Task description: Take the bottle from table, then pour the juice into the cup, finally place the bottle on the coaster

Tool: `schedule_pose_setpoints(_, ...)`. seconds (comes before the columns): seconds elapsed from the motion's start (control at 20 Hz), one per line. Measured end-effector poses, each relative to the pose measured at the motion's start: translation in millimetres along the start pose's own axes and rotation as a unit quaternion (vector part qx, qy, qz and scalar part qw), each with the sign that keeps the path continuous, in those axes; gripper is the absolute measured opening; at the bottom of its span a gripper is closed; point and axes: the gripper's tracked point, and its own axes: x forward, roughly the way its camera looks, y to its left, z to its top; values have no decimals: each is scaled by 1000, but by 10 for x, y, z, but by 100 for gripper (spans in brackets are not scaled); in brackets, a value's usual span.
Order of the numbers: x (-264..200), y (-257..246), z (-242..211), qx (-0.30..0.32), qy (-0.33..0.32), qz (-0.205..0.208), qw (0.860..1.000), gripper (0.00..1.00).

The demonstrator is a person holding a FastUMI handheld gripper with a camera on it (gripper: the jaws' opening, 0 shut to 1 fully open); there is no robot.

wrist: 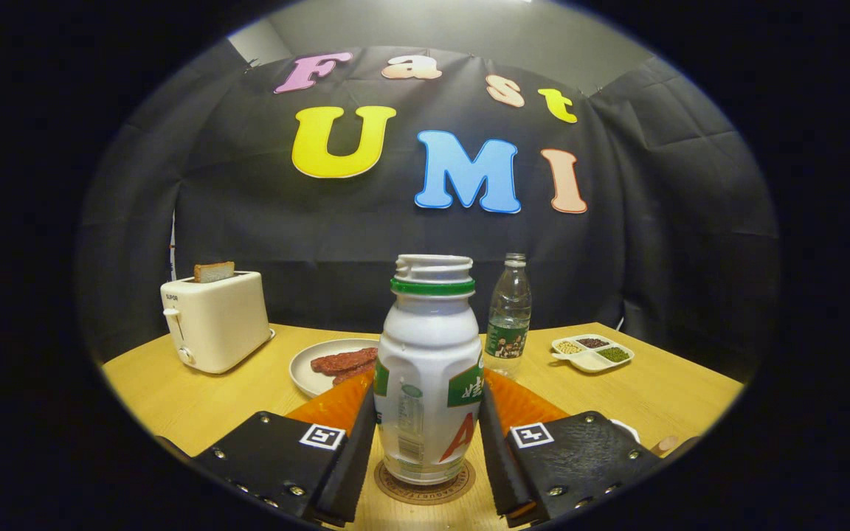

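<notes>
The white plastic juice bottle with a green neck ring and no cap stands upright on a round brown coaster, which lies on the light wooden surface. The gripper sits around this bottle, one finger on each flank. The fingers lie right against the bottle's sides, but whether they still press on it or have just let go cannot be told from this view — no clear gap shows on either side.

Everything else is placed here relative to the bottle. Behind it and a little to its right stands a clear plastic water bottle with a dark label, also upright and uncapped, apart from the juice bottle. Further to the right and back lies a small white dish with four compartments, each holding a different heap of grains or beans. To the left of the bottle and just behind the left finger is a round white plate carrying reddish-brown slices of meat. Well to the left and back stands a cream-coloured toaster with a slice of toast sticking up out of its slot.

Low on the right, just past the right finger, a white curved rim peeks out — too little of it shows to tell what it is.
</notes>
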Motion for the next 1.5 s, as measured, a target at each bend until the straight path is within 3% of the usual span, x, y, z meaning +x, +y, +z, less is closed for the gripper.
schedule_pose_setpoints(0.7, 65, 24, -215, 5, 22, 0, 1000, 67)
schedule_pose_setpoints(0.85, 56, -25, -230, 7, 21, -11, 1000, 72)
schedule_pose_setpoints(1.0, 26, -13, -157, 9, 8, -4, 1000, 98)
schedule_pose_setpoints(1.5, -540, -104, 623, 13, -57, 19, 998, 98)
